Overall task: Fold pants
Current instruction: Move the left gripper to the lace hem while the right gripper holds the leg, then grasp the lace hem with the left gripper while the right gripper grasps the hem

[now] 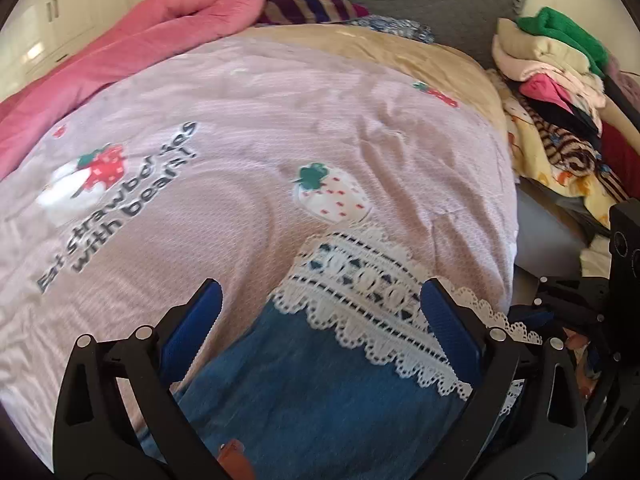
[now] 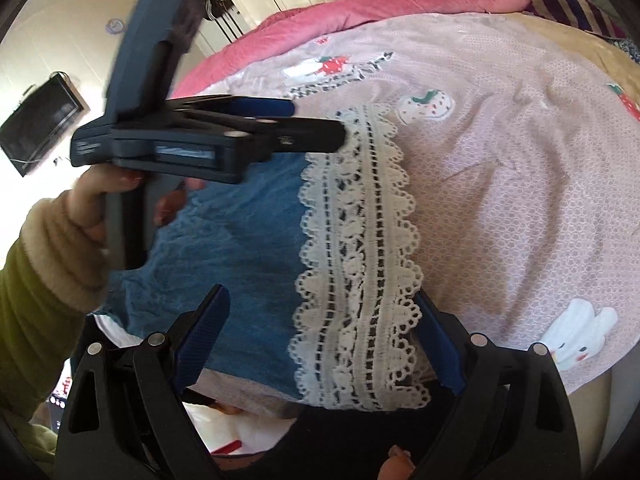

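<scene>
**Student:** What does the figure show?

**Instructor:** The pants [image 2: 240, 264], blue denim with a white lace hem [image 2: 360, 264], lie on a pink strawberry-print bedspread [image 2: 520, 200] over the bed, the hem end farthest from the person. Both grippers hover over that hem. The right gripper [image 2: 320, 344] has its jaws wide apart, straddling the near part of the lace without pressing it. The left gripper [image 1: 320, 320] is likewise spread, its blue pads [image 1: 192, 320] either side of the far part of the hem, nothing clamped.

**Student:** So which step is in hand?

**Instructor:** Probably taking hold of the hem to fold the leg back. Neither grip is made yet.

**Student:** How should it be done well?

**Instructor:** Each gripper should settle on an outer corner of the hem, catching denim and lace together, since lace alone may stretch or slip. The bedspread must stay out of the pinch. Both should close evenly, then lift together so the fold line stays straight. The pile of clothes [image 1: 560, 80] beside the bed is best avoided.
</scene>
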The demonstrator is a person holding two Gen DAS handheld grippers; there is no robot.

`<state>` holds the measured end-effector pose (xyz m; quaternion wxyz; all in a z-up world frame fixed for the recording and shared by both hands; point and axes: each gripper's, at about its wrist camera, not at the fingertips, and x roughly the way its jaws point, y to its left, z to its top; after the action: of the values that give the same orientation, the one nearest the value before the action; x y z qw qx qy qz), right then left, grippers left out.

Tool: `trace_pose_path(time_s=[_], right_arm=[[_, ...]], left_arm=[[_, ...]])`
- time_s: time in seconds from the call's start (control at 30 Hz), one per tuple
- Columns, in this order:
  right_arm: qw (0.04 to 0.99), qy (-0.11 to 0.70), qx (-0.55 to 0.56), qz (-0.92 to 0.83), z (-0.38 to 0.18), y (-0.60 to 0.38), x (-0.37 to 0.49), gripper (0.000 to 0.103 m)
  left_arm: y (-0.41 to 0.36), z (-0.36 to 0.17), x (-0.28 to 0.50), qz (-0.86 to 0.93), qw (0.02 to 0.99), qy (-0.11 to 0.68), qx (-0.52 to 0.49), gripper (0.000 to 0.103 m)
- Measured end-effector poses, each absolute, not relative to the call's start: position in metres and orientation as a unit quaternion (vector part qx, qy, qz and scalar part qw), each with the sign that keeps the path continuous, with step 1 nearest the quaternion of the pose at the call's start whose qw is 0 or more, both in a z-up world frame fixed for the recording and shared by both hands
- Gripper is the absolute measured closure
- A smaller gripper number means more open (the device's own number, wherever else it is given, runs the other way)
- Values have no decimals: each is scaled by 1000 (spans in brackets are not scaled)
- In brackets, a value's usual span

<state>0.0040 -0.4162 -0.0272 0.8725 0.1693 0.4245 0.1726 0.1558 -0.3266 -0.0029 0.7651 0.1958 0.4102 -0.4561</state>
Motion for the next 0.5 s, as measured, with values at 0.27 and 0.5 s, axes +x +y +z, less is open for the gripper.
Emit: trace_pose_path(time_s=[0.27, 0.5], right_arm=[[866, 439, 178, 162, -34, -421, 9, 25], [875, 443, 142, 134, -38, -415, 7, 44]], left_arm=[[-338, -20, 163, -469, 739, 432, 217, 11], [-340, -29, 170, -485, 717, 466, 184, 43]])
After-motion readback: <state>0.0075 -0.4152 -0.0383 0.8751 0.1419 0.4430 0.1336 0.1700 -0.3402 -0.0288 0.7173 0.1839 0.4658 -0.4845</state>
